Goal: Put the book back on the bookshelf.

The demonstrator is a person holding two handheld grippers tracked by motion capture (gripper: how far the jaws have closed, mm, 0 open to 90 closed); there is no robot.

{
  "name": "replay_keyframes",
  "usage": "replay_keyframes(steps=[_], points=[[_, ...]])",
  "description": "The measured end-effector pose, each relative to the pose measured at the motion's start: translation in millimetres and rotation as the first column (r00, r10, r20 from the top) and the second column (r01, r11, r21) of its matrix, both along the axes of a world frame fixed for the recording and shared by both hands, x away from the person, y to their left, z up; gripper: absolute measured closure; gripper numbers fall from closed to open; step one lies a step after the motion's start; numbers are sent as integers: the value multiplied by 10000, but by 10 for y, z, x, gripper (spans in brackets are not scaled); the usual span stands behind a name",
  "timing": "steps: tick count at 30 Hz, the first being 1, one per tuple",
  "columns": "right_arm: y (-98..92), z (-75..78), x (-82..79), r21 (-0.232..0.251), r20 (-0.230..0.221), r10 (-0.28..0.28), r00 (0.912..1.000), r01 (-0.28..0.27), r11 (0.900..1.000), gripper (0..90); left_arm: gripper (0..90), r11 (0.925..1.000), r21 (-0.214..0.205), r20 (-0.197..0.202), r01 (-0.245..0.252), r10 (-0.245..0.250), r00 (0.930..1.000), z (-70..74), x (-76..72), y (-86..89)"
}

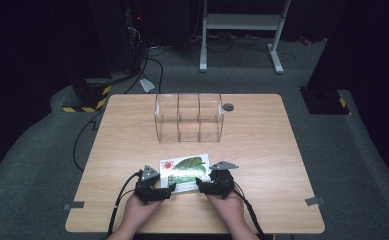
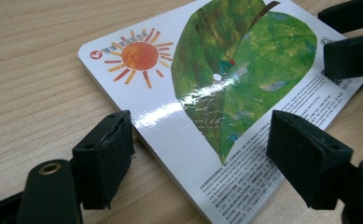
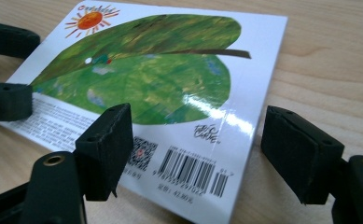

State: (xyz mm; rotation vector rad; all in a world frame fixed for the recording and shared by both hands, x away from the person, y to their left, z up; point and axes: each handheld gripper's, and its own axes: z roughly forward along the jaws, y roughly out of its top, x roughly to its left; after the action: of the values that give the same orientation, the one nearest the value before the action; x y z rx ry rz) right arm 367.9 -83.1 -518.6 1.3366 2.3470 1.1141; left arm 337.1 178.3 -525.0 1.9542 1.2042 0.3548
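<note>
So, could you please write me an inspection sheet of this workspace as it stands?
Surface: wooden table, with a small dark round disc near the far edge.
Job's things: board book lying flat, back cover up; clear divided organizer behind it.
Clutter: nothing seen.
Grippers: left hand-held gripper and right hand-held gripper open, jaws astride the book's ends.
Cables: black cable trails from the left gripper.
Surroundings: grey floor, white stand, tape strips on the table's near corners.

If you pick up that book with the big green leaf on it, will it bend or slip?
The book probably stays stiff: its edge looks thick, like a board book. Its cover is glossy and reflects light, so it could slip between the pads. It lies flat on the table, so it likely slides when pushed, without rolling or tipping.
</note>
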Motion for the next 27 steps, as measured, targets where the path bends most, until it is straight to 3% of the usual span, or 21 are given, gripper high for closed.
replay_keyframes(steps=[8,17,21,27], points=[[-73,8,-171,-128,37,43,10000,-42,9999,241,234,9996,76,4,254,-254,9997,6,-40,-55],[-207,12,-509,-659,282,43,9996,-24,9978,253,248,9978,67,52,666,-666,9978,10,-107,-171],[-251,9,-540,-422,212,22,9998,-14,9991,261,249,9980,45,57,634,-634,9980,8,-105,-188],[-281,-2,-552,-471,216,196,9996,-186,9987,265,288,9991,-88,-155,410,-412,9990,18,-140,-185]])
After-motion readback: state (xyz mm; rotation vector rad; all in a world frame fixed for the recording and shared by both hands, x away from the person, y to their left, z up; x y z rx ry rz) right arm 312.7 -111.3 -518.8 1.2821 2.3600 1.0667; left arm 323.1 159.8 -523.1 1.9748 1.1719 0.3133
